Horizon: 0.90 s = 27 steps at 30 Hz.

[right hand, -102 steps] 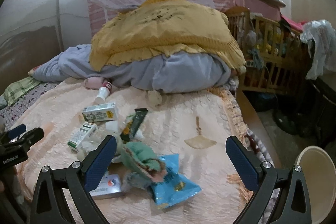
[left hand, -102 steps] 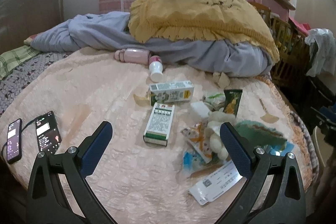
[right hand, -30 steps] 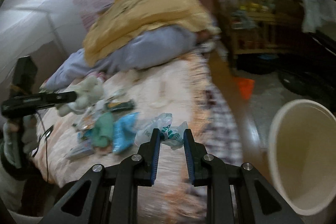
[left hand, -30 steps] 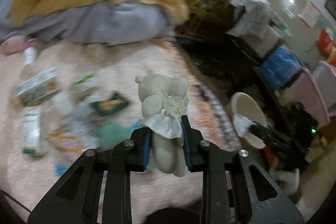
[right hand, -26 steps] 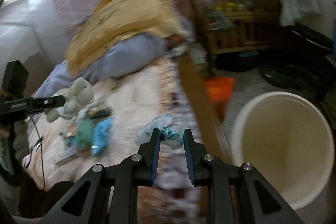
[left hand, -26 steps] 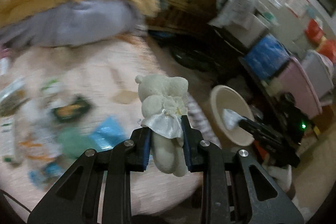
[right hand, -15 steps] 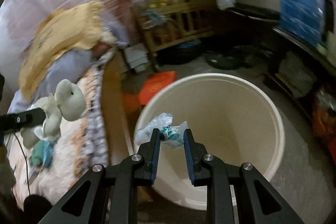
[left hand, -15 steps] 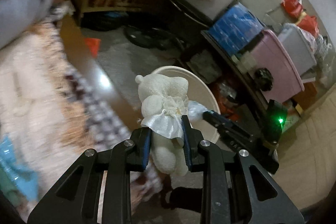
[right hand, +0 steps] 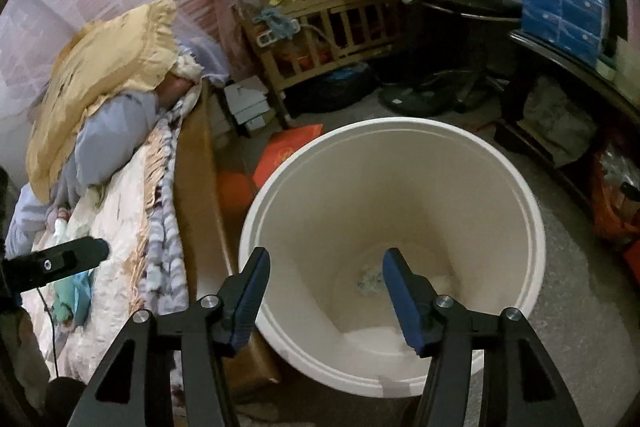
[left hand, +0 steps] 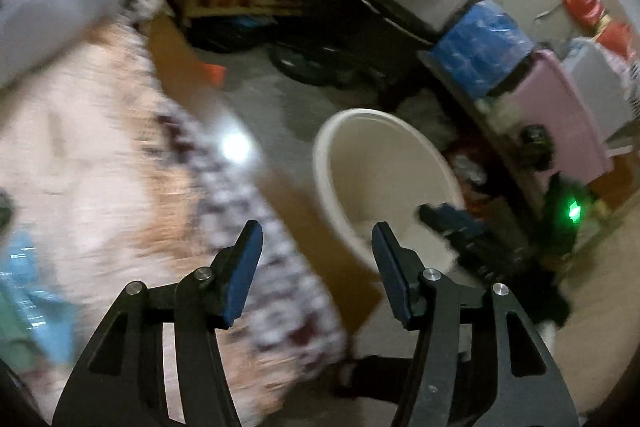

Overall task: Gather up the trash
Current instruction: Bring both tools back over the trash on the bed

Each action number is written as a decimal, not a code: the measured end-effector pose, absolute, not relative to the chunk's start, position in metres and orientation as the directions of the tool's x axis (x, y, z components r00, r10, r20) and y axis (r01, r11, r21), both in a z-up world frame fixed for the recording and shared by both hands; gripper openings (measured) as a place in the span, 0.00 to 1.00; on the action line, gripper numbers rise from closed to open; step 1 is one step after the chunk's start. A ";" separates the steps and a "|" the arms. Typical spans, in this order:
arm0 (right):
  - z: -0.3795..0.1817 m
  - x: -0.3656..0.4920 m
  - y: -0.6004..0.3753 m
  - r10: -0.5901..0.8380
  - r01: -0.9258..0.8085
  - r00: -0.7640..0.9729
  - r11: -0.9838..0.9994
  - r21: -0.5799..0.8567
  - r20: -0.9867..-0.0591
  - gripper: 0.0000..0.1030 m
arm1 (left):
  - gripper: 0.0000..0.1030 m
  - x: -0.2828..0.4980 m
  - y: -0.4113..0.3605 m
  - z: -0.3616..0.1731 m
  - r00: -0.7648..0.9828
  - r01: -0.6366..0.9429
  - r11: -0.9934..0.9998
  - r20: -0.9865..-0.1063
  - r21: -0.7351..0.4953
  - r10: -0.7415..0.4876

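Each gripper (right hand: 324, 271) is black, silver-screwed, with blue pads (left hand: 242, 269).

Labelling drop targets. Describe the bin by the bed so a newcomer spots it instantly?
Start at the bed with the yellow pillow; follow its wooden side rail down to the floor. Standing there against the rail is the bin: a round, cream-white, open-topped plastic tub. It is the only pale, round container among dark furniture and coloured boxes.

One white bucket (right hand: 520, 195), one wooden crib (right hand: 316, 27), one yellow pillow (right hand: 104, 75), two tongs.
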State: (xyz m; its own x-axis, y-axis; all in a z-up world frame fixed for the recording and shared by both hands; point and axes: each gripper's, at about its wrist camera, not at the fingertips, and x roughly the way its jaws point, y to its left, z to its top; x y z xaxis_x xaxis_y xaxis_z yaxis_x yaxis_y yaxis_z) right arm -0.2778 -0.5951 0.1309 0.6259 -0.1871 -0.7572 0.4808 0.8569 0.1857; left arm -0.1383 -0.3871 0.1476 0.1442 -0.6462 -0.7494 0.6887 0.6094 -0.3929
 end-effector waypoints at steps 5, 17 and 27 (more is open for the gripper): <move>0.129 -0.267 -0.574 -0.162 0.431 0.633 0.886 0.171 -0.757 0.56 | 0.54 -0.137 -0.339 0.144 0.277 0.651 0.704 -0.774 -0.286 -0.570; 0.136 -0.232 -0.483 -0.035 0.245 0.667 0.954 0.175 -0.744 0.65 | 0.54 -0.122 -0.228 0.145 0.498 0.493 0.855 -0.755 -0.158 -0.427; 0.137 -0.191 -0.402 0.090 0.074 0.660 0.980 0.184 -0.746 0.65 | 0.54 -0.114 -0.147 0.146 0.608 0.357 0.930 -0.734 -0.089 -0.304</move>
State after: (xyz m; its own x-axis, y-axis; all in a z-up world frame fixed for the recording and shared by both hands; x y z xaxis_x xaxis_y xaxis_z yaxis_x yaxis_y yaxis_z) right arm -0.1909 -0.4022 0.1368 0.6596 0.0898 -0.7462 0.0745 0.9801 0.1838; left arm -0.1141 -0.1474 0.1459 0.6077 -0.3042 -0.7336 0.3575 0.9296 -0.0893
